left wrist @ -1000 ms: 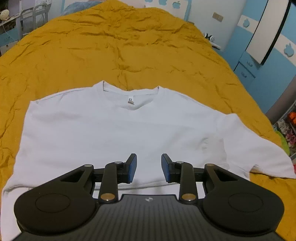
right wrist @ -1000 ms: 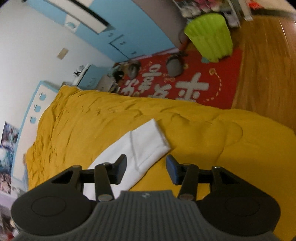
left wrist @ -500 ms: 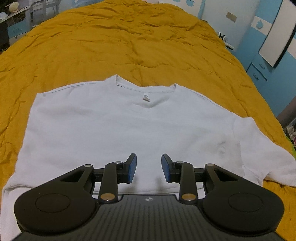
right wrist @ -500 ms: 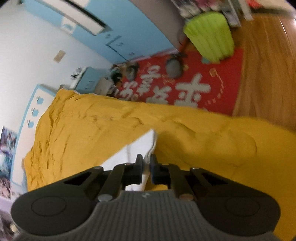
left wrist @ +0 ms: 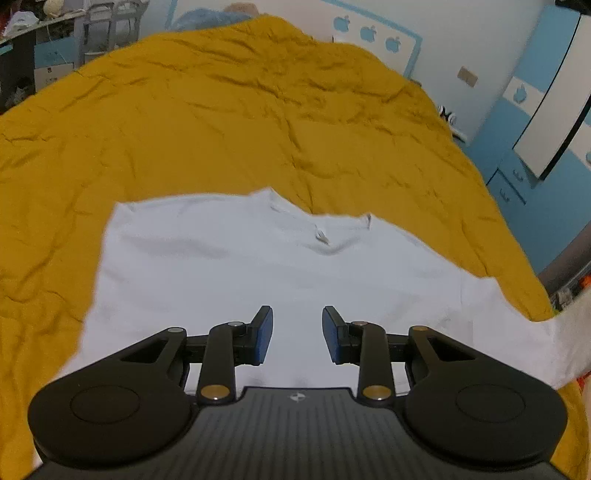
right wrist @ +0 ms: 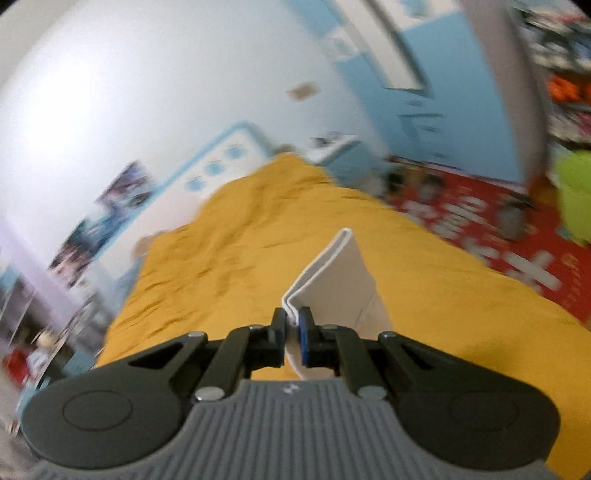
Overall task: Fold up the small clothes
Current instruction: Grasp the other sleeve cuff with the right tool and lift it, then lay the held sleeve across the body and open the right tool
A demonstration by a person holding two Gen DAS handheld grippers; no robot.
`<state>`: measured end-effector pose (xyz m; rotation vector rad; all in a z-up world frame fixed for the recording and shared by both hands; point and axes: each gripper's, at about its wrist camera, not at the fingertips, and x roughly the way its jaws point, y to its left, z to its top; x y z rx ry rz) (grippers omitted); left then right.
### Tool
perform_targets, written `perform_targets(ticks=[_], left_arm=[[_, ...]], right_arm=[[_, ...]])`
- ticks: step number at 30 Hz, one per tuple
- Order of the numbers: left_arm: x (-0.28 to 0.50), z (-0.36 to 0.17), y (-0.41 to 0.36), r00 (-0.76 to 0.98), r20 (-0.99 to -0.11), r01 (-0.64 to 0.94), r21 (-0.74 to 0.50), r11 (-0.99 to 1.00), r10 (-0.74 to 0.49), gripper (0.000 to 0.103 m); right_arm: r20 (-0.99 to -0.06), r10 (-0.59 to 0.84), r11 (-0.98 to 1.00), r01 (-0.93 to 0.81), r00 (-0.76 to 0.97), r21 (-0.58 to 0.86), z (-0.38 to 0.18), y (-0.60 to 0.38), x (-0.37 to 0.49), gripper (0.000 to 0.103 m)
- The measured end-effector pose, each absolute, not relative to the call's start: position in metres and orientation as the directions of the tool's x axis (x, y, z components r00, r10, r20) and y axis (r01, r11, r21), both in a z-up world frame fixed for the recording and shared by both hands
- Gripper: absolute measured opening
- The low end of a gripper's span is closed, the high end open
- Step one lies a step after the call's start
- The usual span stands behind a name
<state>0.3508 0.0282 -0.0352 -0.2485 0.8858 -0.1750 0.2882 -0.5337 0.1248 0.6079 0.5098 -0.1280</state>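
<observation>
White sweatshirt [left wrist: 258, 273] spread flat, front up, on yellow bedspread [left wrist: 221, 122] of the bed, collar [left wrist: 321, 225] toward the far end, small label visible inside the neckline. Left tool [left wrist: 297, 334] held above the lower chest area of the garment, blue-padded fingers [left wrist: 264, 334] spread apart with nothing between them; contact with the fabric cannot be determined from this view. Near sleeve on the right-hand side of the left wrist view lifted off the bedspread, rising toward the frame edge [left wrist: 561, 332]. Right tool [right wrist: 291, 328] closed tight on the sleeve cuff [right wrist: 332, 280], doubled white fabric pinched between the fingers [right wrist: 303, 334] and standing up beyond the tips, folded edge uppermost. Sleeve section clear of the bedspread [right wrist: 240, 251] in the right wrist view. Right wrist view heavily blurred; fine detail of background unreliable. Red floor mat [right wrist: 480, 221] with white characters beside the bed, green bin [right wrist: 576, 195] at its far right edge. Blue cabinet [left wrist: 517, 184] and pale wall with blue apple motifs [left wrist: 369, 33] noted beyond the bed in the left wrist view. Bedspread wrinkled throughout, most heavily above the collar.
</observation>
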Motion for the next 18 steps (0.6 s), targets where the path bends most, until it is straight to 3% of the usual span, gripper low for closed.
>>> perform_targets(ticks=[11,18], left_arm=[[0.34,-0.012,0.11,0.688,-0.671,0.02,-0.363,0.931,-0.276,0.037],[0.34,-0.022,0.147,0.69,-0.665,0.006,-0.391,0.92,-0.287,0.037]], right_arm=[[-0.425,0.246,0.882,-0.02,0.871,0.47,0.2,-0.327,0.367,0.002],[-0.479,0.347,0.881,-0.105,0.806,0.462,0.177,-0.206,0.396,0.002]])
